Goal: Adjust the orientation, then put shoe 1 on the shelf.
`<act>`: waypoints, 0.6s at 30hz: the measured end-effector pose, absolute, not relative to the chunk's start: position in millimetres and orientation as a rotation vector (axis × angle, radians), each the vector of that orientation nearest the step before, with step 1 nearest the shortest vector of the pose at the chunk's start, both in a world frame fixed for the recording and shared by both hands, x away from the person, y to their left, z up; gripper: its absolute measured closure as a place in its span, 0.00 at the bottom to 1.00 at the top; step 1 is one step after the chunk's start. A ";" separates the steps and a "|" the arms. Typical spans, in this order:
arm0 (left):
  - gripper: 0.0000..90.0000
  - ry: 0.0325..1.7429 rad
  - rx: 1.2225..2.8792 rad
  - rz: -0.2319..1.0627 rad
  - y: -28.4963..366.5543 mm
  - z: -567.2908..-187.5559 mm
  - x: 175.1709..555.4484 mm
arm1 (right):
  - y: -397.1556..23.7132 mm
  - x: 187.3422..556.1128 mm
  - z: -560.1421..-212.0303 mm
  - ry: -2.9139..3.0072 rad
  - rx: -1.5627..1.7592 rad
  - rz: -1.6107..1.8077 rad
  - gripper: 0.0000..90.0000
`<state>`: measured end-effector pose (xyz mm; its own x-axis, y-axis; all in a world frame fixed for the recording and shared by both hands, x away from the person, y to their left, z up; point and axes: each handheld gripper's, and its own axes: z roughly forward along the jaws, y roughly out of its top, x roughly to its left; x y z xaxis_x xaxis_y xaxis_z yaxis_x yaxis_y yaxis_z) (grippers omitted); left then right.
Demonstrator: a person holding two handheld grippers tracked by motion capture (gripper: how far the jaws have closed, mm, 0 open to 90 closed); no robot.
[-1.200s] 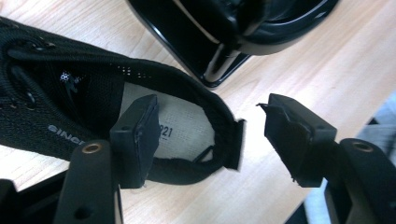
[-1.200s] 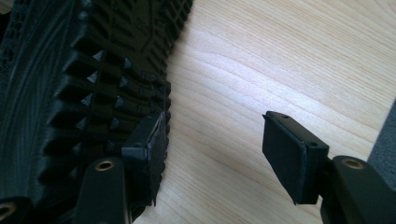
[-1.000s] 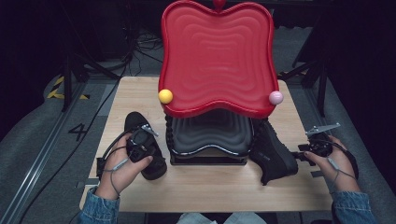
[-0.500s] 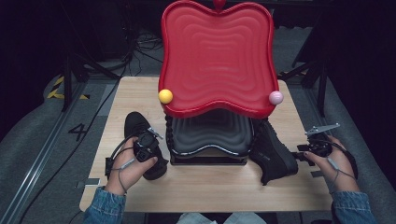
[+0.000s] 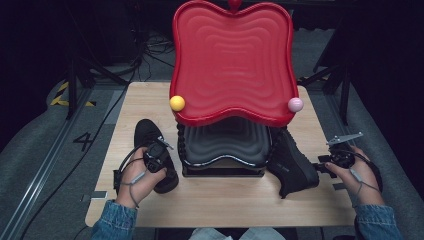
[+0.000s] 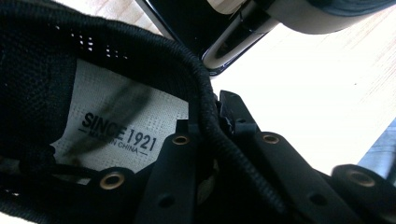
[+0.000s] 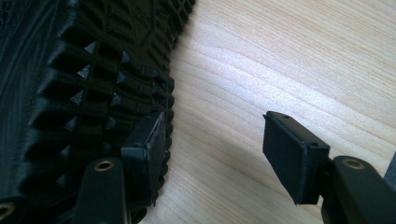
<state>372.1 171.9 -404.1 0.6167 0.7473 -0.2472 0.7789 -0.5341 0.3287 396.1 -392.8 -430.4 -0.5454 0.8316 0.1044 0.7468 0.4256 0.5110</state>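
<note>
A black left shoe [image 5: 145, 134] stands upright on the wooden table [image 5: 225, 200], left of the stand. My left gripper [image 5: 156, 154] is down in its opening. Its jaws have just been closing, and in the left gripper view the gripper [image 6: 208, 114] is shut on the padded collar [image 6: 187, 70], beside the insole label [image 6: 116, 135]. A second black shoe [image 5: 292, 167] lies on its side at the right. My right gripper [image 5: 320, 167] stands open by it. In the right gripper view one pad [image 7: 145, 149] is against the studded sole [image 7: 70, 93], and bare wood lies between the jaws [image 7: 217, 154].
A tall red wavy tray [image 5: 232, 60] with a yellow ball [image 5: 177, 103] and a pink ball [image 5: 295, 104] rises over a black ribbed tray [image 5: 225, 145] at the table's middle. Cables and stand legs lie on the dark floor behind.
My left gripper has sunk a little into the left shoe's opening and come shut on its collar. The right hand and the right shoe have not moved.
</note>
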 end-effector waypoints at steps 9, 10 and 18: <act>0.95 1.222 2.432 -0.090 170.4 -405.3 369.5 | -390.8 397.1 -431.6 2.516 1.396 0.761 0.45; 0.95 1.215 2.433 -0.087 170.2 -405.5 369.3 | -390.9 397.1 -431.6 2.516 1.396 0.761 0.45; 0.98 1.198 2.425 -0.063 171.2 -404.8 365.1 | -391.0 397.2 -430.5 2.508 1.401 0.769 0.45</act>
<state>365.1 171.2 -404.8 0.6251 0.7468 -0.2270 0.7665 -0.5326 0.3588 397.2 -391.0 -430.5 -0.5456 0.8319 0.1013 0.7458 0.4268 0.5116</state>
